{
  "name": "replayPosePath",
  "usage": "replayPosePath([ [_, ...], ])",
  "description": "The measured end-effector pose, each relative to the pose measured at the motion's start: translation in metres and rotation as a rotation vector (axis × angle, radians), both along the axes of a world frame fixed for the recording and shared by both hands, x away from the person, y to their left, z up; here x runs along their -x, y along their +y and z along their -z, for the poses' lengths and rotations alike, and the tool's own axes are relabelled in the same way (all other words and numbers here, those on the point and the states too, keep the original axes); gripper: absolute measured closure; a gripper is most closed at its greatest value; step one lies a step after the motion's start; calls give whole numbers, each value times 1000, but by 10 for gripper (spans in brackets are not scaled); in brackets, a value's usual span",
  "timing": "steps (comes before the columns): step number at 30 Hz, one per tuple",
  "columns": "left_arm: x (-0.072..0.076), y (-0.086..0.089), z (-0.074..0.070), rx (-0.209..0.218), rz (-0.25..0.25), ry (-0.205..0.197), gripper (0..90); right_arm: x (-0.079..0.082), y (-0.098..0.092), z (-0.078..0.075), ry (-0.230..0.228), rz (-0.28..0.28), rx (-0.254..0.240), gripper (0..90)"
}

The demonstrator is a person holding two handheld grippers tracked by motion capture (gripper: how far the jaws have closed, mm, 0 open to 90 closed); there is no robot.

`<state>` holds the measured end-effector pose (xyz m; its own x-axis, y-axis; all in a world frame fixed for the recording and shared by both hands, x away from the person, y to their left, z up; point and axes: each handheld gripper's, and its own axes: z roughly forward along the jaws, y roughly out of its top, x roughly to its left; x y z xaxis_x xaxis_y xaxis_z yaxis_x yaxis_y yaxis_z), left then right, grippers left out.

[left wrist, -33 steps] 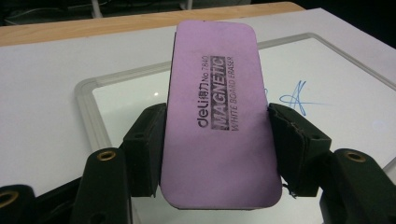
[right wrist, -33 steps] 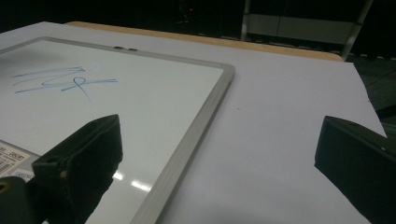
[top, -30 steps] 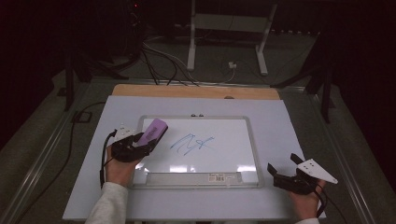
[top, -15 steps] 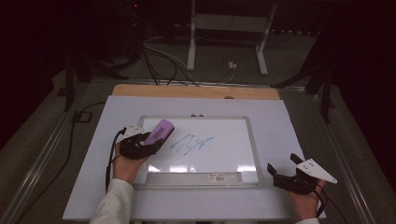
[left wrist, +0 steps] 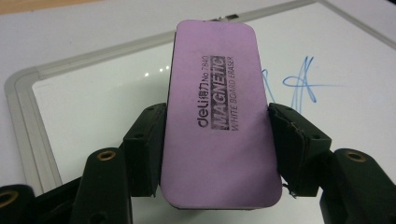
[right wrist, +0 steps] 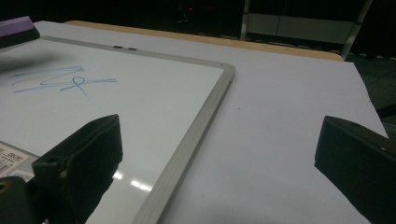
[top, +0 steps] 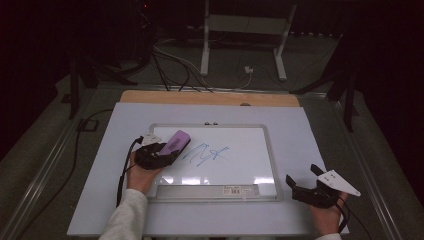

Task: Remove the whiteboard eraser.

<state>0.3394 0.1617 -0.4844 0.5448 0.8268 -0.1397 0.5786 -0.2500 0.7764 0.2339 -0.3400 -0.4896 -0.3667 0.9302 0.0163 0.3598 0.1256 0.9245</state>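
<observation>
A purple magnetic whiteboard eraser [top: 174, 142] [left wrist: 215, 116] is clamped between the black jaws of my left gripper [top: 167, 147] [left wrist: 215, 140], held over the left part of the whiteboard [top: 260, 132] [left wrist: 93, 107]. Blue marker scribbles [top: 206, 154] [left wrist: 299, 84] [right wrist: 65, 80] lie just right of the eraser, near the board's middle. My right gripper [top: 300, 186] [right wrist: 217, 158] rests on the table to the right of the board's lower right corner, jaws wide apart with nothing between them. The eraser's end [right wrist: 18, 29] is at the far left of the right gripper view.
The whiteboard lies on a pale table top [top: 310, 135] with a wooden strip [top: 210, 98] along its far edge. Cables [top: 175, 65] and a white stand [top: 240, 30] sit on the dark floor beyond. A barcode label [top: 239, 190] marks the board's near frame.
My left gripper has carried the eraser to the right and slightly down, closer to the blue scribbles. The right gripper has stayed where it was.
</observation>
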Motion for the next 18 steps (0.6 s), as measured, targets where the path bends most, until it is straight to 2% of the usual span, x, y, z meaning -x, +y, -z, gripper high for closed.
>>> replayPosePath([
  [3,-1,-3,3,-35,6,8,416,0,-1,0,0,0,-3,13],
  [8,-3,-8,9,-63,15,20,416,1,-2,-1,-6,2,-2,13],
  [12,-5,-9,13,-79,19,27,416,1,-3,-1,-7,3,-3,13],
  [18,-6,-8,18,-79,20,38,415,1,-2,-1,-6,0,-1,13],
])
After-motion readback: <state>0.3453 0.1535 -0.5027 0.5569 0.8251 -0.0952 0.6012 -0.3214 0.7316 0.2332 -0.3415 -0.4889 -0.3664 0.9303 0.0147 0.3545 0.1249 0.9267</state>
